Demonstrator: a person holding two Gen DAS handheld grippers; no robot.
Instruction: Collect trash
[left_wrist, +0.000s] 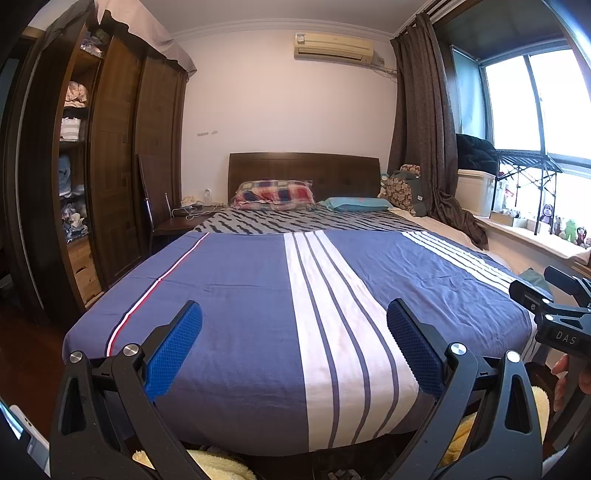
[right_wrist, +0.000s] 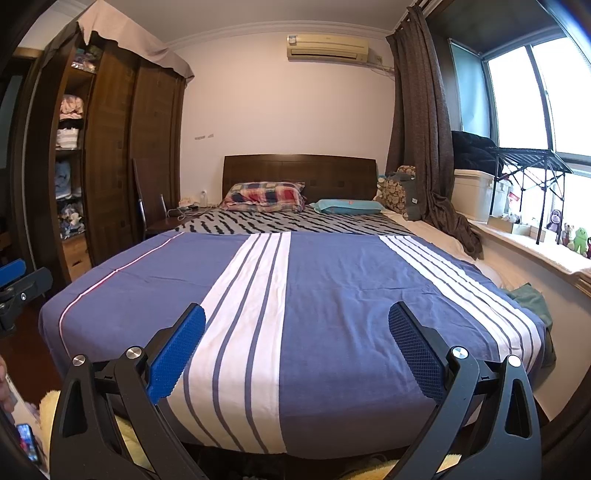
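We hold the left gripper (left_wrist: 294, 341) and right gripper (right_wrist: 296, 345) spread wide and empty over the foot of the bed (left_wrist: 236, 295). We see no trash on its blue striped cover (right_wrist: 332, 295). A green cloth (right_wrist: 530, 295) lies at its window-side edge, below the curtain (left_wrist: 424, 129).

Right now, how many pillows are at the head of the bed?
2. A plaid pillow lies against the headboard, left of centre; a teal pillow lies flat to its right. The patterned cushion by the curtain isn't counted.
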